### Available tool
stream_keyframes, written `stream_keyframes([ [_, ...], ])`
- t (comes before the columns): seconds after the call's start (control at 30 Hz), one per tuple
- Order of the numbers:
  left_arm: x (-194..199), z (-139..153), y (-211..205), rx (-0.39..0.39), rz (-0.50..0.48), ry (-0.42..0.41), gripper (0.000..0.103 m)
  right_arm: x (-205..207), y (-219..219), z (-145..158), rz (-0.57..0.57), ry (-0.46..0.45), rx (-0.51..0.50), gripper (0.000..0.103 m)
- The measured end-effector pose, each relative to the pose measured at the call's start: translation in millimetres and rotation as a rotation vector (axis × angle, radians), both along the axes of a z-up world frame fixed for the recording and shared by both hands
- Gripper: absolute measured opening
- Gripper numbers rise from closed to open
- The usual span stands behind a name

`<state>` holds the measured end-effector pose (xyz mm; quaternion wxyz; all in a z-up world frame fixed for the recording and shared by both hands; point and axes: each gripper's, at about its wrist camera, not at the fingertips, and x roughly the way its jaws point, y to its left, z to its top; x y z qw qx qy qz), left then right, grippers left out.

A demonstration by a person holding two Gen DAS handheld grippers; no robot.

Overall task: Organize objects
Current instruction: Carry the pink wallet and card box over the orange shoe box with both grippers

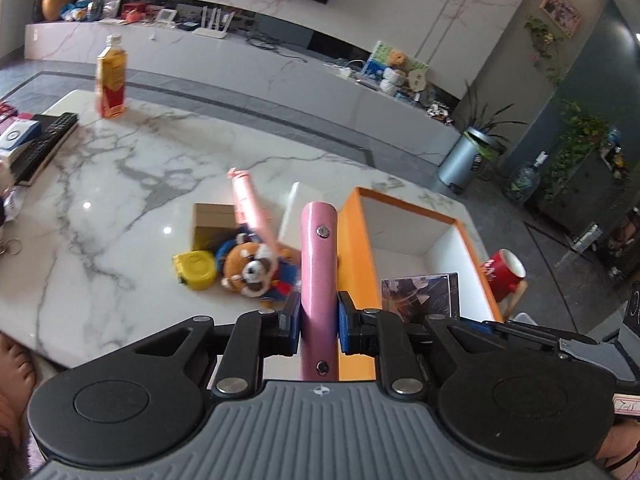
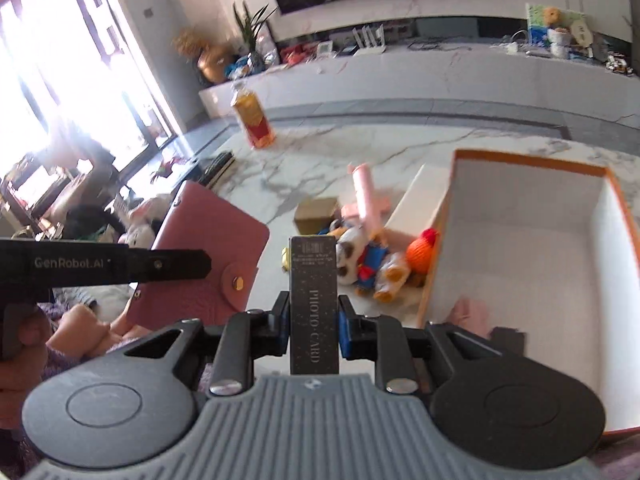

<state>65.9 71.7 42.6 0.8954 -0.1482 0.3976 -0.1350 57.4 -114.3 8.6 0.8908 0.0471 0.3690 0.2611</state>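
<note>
Big marble table [image 1: 120, 168] w/ an orange-rimmed white box [image 2: 520, 240] on its right side, open top, something pink and something dark lying in its near corner, too blurry to name tbh. Left of the box there's a toy pile: plush animal [image 1: 250, 268], yellow tape measure [image 1: 196, 269], small brown carton [image 1: 212, 224], pink tube [image 1: 250, 208]. Drink bottle [image 1: 111, 76] stands far left. Left gripper [image 1: 319, 320] is clamped on a pink card wallet [image 1: 319, 264], held off the table. Right gripper [image 2: 314, 326] is pinching a dark "PHOTO CARD" box [image 2: 314, 292], also up in the air, just left of the box
</note>
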Motion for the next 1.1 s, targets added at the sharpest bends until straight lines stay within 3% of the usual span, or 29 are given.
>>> stream_keyframes([
  [0.17, 24, -3, -67, -0.071, -0.144, 0.025, 0.021, 3, -78, 9, -0.207, -0.024, -0.012, 0.024],
  [0.3, 47, -32, -120, -0.12, -0.222, 0.116, 0.021, 6, -127, -2, -0.317, 0.004, 0.009, 0.024],
  [0.43, 65, -67, -157, -0.112, -0.247, 0.209, 0.021, 11, -153, -17, -0.35, 0.035, 0.021, 0.024],
  [0.6, 73, -93, -176, -0.052, -0.236, 0.262, 0.021, 27, -162, -40, -0.324, 0.101, 0.043, 0.024],
  [1.0, 71, -111, -175, 0.052, -0.234, 0.356, 0.021, 55, -151, -80, -0.276, 0.236, 0.039, 0.024],
  [1.1, 67, -111, -174, 0.088, -0.245, 0.341, 0.021, 59, -147, -84, -0.278, 0.247, 0.025, 0.024],
])
